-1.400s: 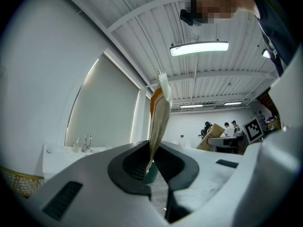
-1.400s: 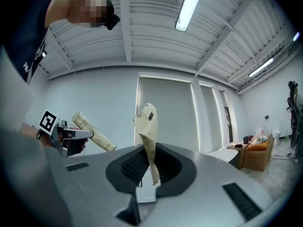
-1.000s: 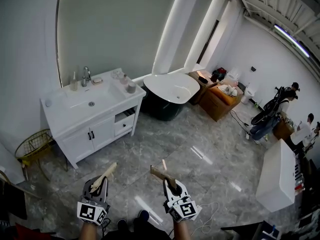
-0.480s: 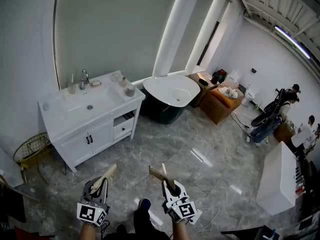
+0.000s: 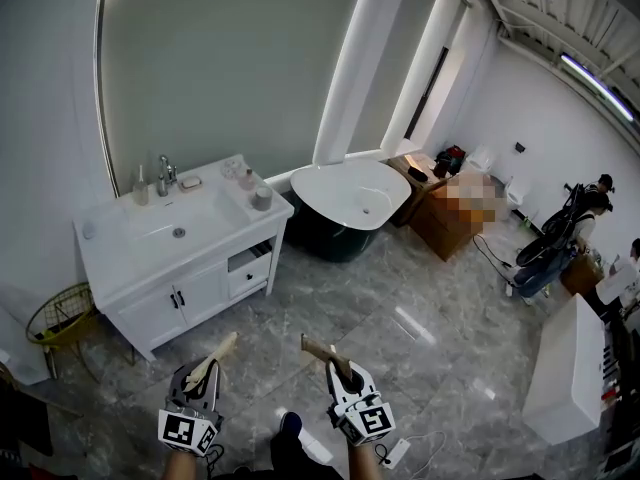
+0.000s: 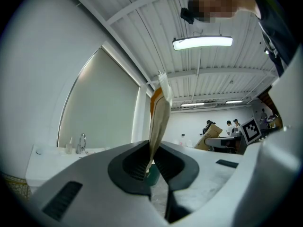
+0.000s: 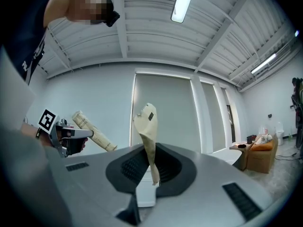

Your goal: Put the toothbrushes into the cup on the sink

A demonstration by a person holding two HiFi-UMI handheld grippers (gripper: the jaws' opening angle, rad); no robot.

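My left gripper (image 5: 201, 373) is shut on a paper-wrapped toothbrush (image 5: 219, 350) that points up and forward; in the left gripper view the wrapped toothbrush (image 6: 158, 117) rises from between the closed jaws. A second paper-wrapped toothbrush (image 5: 317, 348) is clamped in my right gripper (image 5: 339, 370), and its wrapper (image 7: 147, 131) stands bent between the jaws. Both grippers hover over the floor, well short of the white sink cabinet (image 5: 205, 258). A grey cup (image 5: 262, 197) stands on the sink top's right end.
A faucet (image 5: 166, 173), a bottle (image 5: 140, 186) and small items sit behind the basin. A yellow wire basket (image 5: 60, 313) stands left of the cabinet. A bathtub (image 5: 350, 200) is to its right. People stand at the far right (image 5: 585, 228). A white cable (image 5: 415, 438) lies by my feet.
The view has shifted slightly, with the sink cabinet a little lower and nearer. Both grippers keep their hold and their places in front of me.
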